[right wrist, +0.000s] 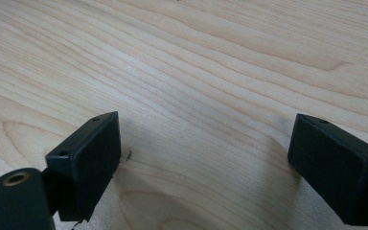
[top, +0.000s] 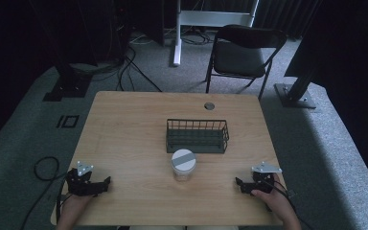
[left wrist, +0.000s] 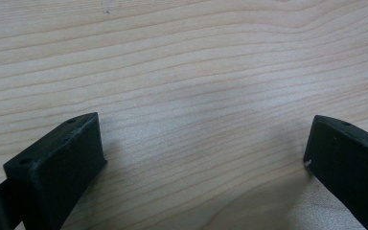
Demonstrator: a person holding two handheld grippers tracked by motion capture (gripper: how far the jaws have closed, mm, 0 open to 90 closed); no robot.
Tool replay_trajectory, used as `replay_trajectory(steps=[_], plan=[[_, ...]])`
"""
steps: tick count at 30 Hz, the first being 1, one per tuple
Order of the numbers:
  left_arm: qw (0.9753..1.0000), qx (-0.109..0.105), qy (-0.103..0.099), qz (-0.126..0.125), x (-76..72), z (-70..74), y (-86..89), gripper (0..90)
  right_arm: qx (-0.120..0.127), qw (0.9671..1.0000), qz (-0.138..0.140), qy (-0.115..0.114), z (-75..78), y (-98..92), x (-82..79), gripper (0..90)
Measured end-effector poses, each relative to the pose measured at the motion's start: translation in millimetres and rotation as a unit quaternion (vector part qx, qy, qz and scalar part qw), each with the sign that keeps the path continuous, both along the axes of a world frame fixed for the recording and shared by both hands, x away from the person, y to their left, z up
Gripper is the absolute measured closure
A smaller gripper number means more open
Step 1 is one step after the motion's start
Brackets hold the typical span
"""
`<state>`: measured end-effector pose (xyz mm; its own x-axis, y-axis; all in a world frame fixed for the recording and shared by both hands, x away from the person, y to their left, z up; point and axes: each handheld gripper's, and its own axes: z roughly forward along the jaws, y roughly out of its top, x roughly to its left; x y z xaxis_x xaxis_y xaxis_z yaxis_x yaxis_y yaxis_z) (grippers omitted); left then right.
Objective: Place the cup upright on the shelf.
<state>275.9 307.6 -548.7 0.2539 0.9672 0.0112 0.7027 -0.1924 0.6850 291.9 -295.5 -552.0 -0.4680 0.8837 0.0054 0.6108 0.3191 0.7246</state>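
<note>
A clear jar with a white lid [top: 183,164] stands near the middle of the wooden table [top: 124,139], just in front of a dark green wire basket [top: 197,135]. My left gripper [top: 106,182] rests on the table at the front left, well left of the jar. In the left gripper view its jaws stand wide apart over bare wood [left wrist: 203,139]. My right gripper [top: 238,184] rests at the front right, to the right of the jar. Its jaws are also wide apart with nothing between them [right wrist: 203,143].
A small round grommet hole [top: 209,106] sits near the table's far edge. A black folding chair [top: 242,55] and a white desk leg [top: 177,38] stand beyond the table. Cables [top: 45,167] lie on the grey carpet at the left.
</note>
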Motion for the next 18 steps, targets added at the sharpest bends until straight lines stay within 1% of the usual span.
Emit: replay_trajectory(steps=[7,15,18], plan=[[1.0000,0.000,0.000,0.000,0.0,0.0,0.0,0.2,0.000,1.0000,0.009,0.000,0.2,4.5,1.3,10.8],[1.0000,0.000,0.000,0.000,0.0,0.0,0.0,0.2,0.013,0.9992,0.034,-0.015,8.6,18.5,0.7,10.9],[1.0000,0.000,0.000,0.000,0.0,0.0,0.0,0.2,0.012,0.9990,0.039,-0.016,9.0,21.1,1.2,10.9]])
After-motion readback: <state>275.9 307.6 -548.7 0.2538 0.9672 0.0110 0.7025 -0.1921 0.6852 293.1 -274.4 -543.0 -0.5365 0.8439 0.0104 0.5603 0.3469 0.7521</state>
